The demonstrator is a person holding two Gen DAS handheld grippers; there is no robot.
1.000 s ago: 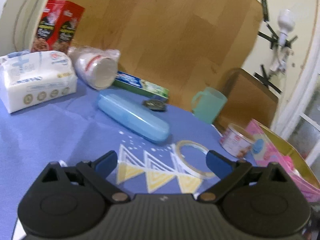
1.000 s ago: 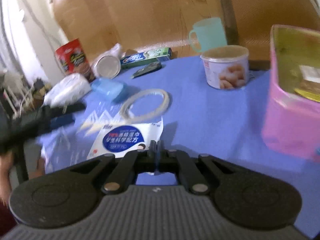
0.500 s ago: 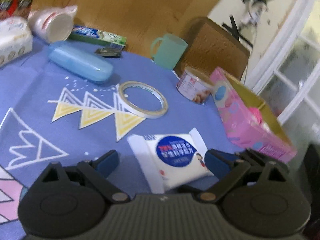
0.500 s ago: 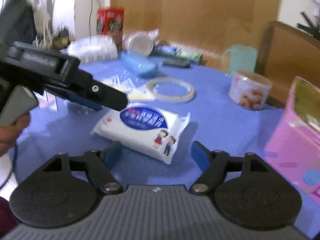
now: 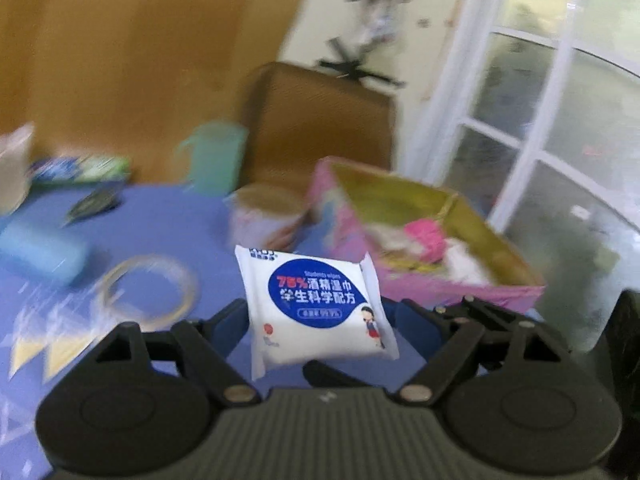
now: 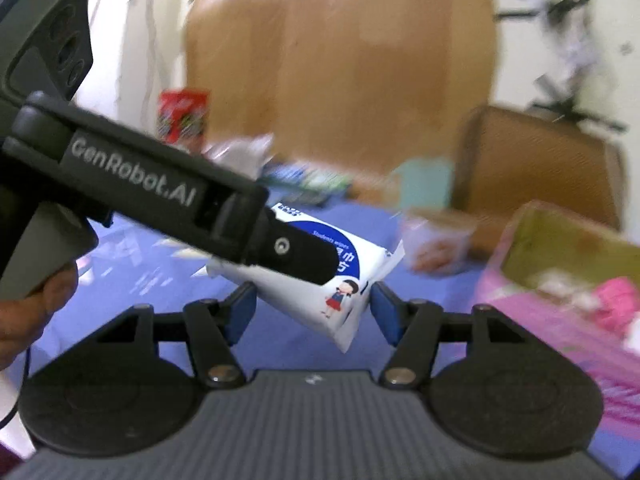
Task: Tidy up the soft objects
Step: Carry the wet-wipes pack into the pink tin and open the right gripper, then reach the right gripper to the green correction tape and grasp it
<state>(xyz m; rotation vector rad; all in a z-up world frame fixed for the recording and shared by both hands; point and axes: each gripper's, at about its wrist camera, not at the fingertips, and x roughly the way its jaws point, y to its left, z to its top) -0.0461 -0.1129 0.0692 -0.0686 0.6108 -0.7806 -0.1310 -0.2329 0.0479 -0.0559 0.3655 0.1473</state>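
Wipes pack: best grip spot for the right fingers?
Take the wipes pack by its free lower end, across the plump body, not the thin sealed edges. The left gripper clamps the upper part, so the right gripper should probably come from below, on its own side, where its open fingers straddle that corner.

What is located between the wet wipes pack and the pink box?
In the left wrist view, only bare blue tablecloth lies between the wet wipes pack and the pink box.
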